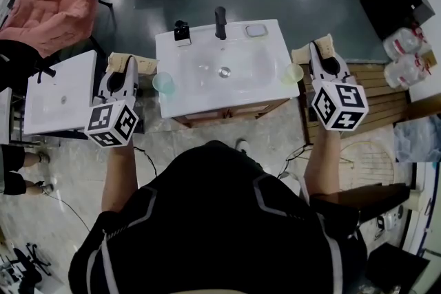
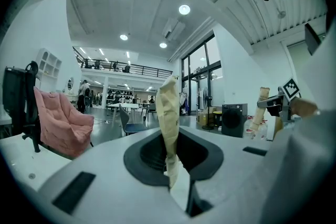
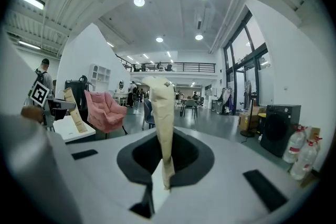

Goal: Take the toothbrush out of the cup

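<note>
A person (image 1: 220, 217) is seen standing at a white sink (image 1: 200, 98), with one gripper held at each side. The left gripper (image 2: 168, 97) is closed on nothing, its tan pads (image 2: 167, 113) pressed together; the right gripper (image 3: 160, 94) is closed and empty likewise. A left cup (image 1: 164, 82) is seen at the sink's left edge and a right cup (image 1: 293, 72) at its right edge. A toothbrush cannot be made out in either.
</note>
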`<state>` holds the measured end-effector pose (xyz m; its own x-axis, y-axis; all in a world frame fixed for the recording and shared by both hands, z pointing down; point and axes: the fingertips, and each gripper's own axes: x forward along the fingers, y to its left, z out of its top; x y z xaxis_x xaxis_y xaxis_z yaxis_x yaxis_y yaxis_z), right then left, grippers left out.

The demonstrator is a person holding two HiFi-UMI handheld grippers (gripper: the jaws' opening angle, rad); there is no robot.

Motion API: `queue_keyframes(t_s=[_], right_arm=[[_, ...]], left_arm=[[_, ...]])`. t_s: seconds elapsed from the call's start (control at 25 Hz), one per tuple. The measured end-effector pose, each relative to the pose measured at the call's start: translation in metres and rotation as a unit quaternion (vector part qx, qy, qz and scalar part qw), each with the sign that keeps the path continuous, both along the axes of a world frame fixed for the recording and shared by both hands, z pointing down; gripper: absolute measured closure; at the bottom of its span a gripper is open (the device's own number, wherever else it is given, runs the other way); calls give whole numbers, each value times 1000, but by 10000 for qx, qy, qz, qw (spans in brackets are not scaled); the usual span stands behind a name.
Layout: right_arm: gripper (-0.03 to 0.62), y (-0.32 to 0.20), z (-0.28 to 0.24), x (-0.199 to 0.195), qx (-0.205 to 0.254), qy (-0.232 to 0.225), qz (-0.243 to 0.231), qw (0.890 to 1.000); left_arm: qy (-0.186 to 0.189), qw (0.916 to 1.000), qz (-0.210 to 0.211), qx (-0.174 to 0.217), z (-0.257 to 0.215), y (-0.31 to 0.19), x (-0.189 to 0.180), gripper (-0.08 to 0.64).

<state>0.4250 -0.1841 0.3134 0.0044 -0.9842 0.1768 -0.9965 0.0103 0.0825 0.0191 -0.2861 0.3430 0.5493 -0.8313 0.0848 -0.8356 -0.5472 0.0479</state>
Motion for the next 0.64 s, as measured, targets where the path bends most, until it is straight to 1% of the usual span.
queue_keyframes(t_s=[0.64], right_arm=[[577,-5,6,7,-8,-17,45,10000]], left_arm=[[-5,10000,-70,50,0,-6,-1,531]])
